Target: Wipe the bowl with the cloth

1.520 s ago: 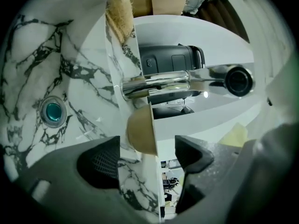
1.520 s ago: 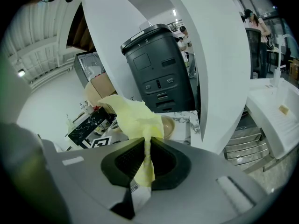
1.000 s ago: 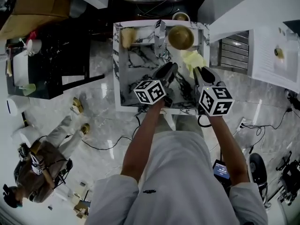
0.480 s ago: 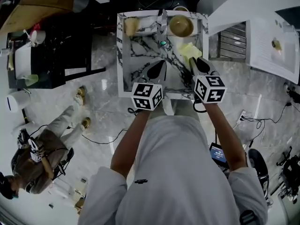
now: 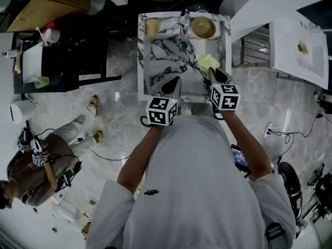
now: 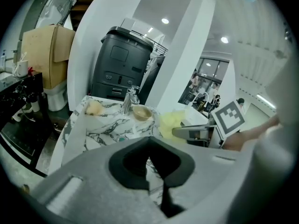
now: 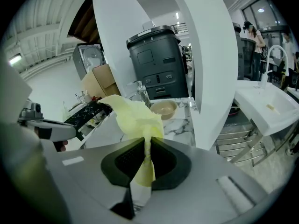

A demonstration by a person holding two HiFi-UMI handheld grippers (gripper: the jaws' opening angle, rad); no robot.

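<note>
Two grippers are held side by side over the near edge of a white marble table (image 5: 155, 77). Far to the left, a person (image 5: 36, 165) is seen sitting on the shiny floor. On the far left corner of the table a pale yellow lump (image 5: 152, 26) is laid. The left gripper (image 5: 175, 82) is pointed across the table. Its jaws are pressed fully together, and nothing is held between them. A metal tap (image 5: 185, 21) is fixed at the far edge, about in the middle. Just right of the tap, the bowl (image 5: 203, 27) is set open side up in the far right corner, and it is not touched by anything. The right gripper (image 5: 213, 72) is closed on the yellow cloth (image 5: 207, 62). In the right gripper view a thin fold of the cloth is pinched between the jaws, and the loose part is pushed up and out in front of them. The cloth is held over the right side of the table, nearer than the bowl and apart from it. Far to the right, a white counter (image 5: 290, 40) is seen.
</note>
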